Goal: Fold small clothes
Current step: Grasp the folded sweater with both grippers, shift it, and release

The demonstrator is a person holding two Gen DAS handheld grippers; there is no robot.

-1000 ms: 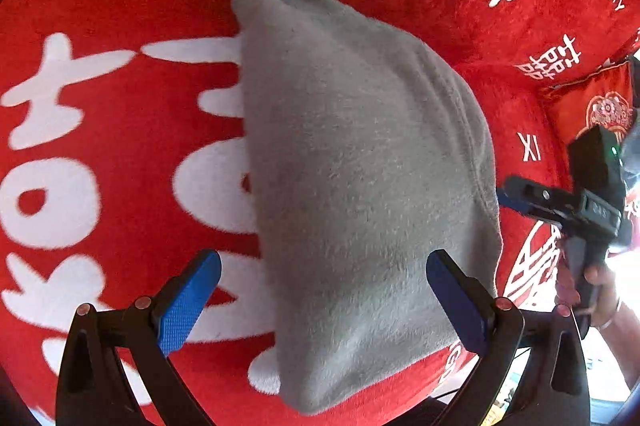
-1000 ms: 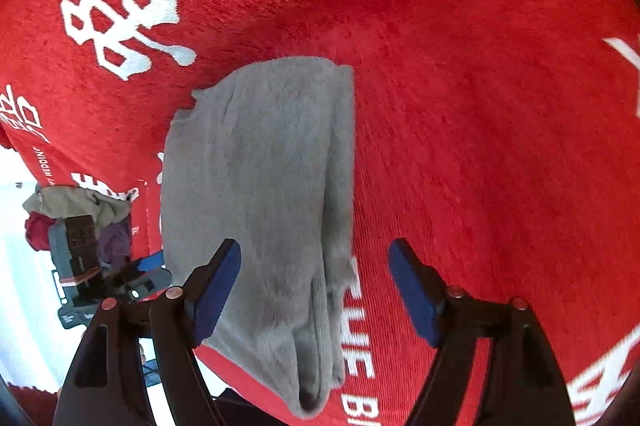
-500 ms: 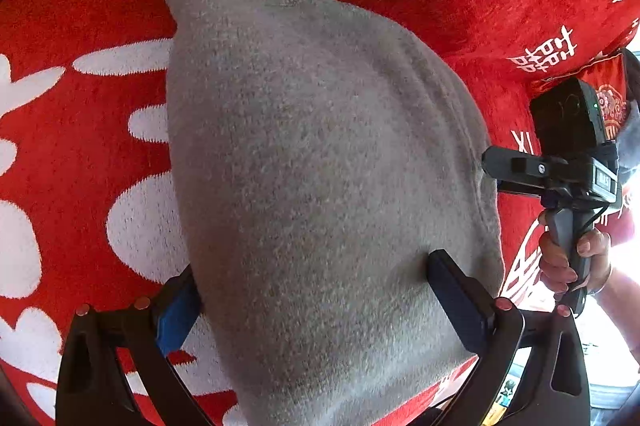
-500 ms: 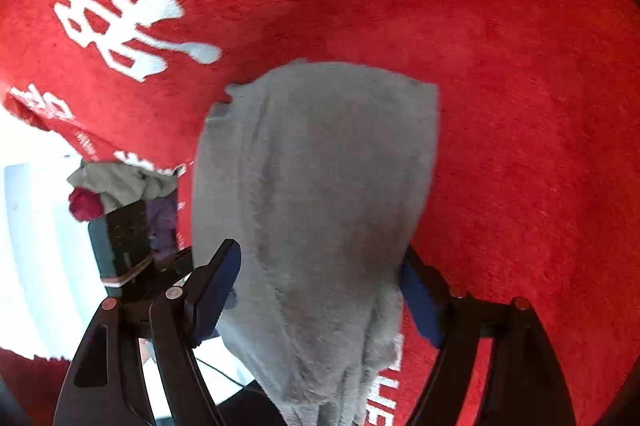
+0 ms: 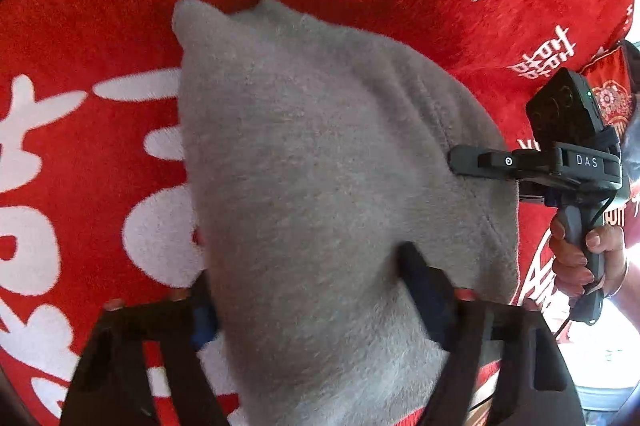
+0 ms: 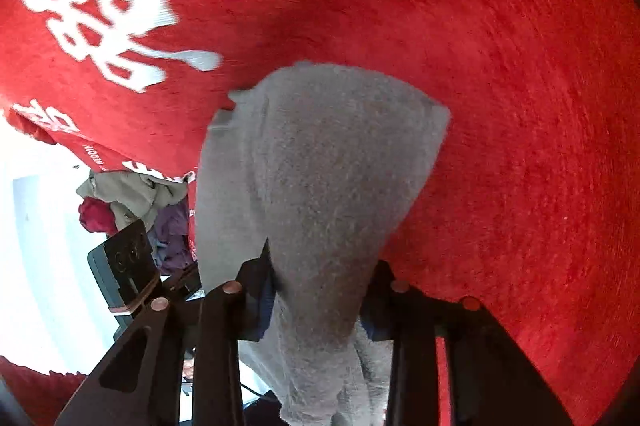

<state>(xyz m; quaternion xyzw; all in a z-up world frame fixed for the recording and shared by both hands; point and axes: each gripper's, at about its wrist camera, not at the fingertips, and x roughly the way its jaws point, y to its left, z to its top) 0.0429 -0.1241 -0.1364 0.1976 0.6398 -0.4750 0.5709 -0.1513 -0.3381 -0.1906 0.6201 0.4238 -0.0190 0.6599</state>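
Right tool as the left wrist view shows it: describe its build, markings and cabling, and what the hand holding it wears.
The right tool is black, with a dark grey pistol handle, white "DAS" lettering, a boxy black camera with a green light, and a thin black cable. The hand wears a thin bracelet beside a dark red sleeve.

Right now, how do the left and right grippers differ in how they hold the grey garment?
The left gripper has just been closing on a broad bunch of the grey garment, jaws set wide; the right gripper has just been closing too and pinches a narrower gather of it.

In the left wrist view the right gripper comes in at the garment's right edge, while the left gripper holds the near end.

Both have blue pads and press on the cloth over the red blanket.
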